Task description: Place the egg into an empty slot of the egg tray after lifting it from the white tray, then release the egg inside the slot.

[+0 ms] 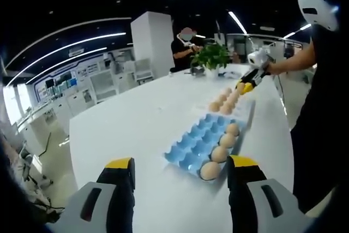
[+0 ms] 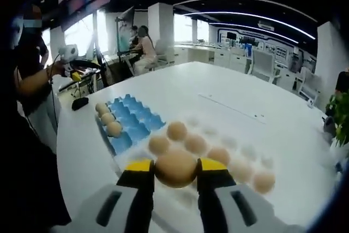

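An egg (image 2: 175, 168) sat clamped between the right gripper's (image 2: 175, 174) jaws in the right gripper view, raised over the white tray (image 2: 248, 151) (several eggs lay in it), with the blue egg tray (image 2: 132, 124) just beyond. In the left gripper view, the left gripper (image 1: 180, 168) hung unclenched and empty above the table (image 1: 136, 118), near the egg tray's end.
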Tool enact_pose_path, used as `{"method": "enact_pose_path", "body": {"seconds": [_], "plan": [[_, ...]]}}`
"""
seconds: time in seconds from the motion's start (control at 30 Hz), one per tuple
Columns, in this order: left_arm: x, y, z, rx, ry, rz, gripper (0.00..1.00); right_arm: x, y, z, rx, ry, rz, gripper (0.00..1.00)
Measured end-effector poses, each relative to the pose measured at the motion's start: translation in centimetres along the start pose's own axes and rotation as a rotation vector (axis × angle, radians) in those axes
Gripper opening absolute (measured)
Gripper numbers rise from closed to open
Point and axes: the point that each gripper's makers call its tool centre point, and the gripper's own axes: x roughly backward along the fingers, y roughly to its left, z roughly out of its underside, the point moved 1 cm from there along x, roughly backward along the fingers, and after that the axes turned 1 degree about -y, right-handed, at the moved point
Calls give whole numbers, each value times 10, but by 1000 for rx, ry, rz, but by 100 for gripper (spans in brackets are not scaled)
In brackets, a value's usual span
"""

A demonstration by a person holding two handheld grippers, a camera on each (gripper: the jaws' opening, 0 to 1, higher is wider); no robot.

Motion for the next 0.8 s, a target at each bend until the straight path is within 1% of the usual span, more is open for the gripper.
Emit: {"method": "enact_pose_path", "body": {"seconds": [0.03, 0.2, 0.37, 0.5, 0.53, 0.6, 0.63, 0.8], "plan": [[0, 0, 0, 0, 0, -1, 69, -2, 1, -1, -3, -2, 0, 30], [1, 1, 2, 3, 2, -4, 69, -15, 11, -5, 6, -11, -43, 30], [0, 1, 2, 3, 3, -3, 69, -31, 30, -9, 39, -8, -99, 30], [-2, 0, 1, 3, 3, 1, 69, -44, 45, -11, 48, -8, -137, 30], [-2, 0, 1, 4, 2, 2, 69, -51, 50, -14, 57, -15, -150, 30], [-2, 0, 1, 4, 2, 2, 69, -57, 57, -16, 49, -14, -169, 30], [-3, 0, 1, 4, 4, 2, 69, -62, 61, -16, 78, -15, -179, 30], [-2, 0, 1, 4, 4, 4, 68, -77, 75, -14, 92, 0, -220, 30]]}}
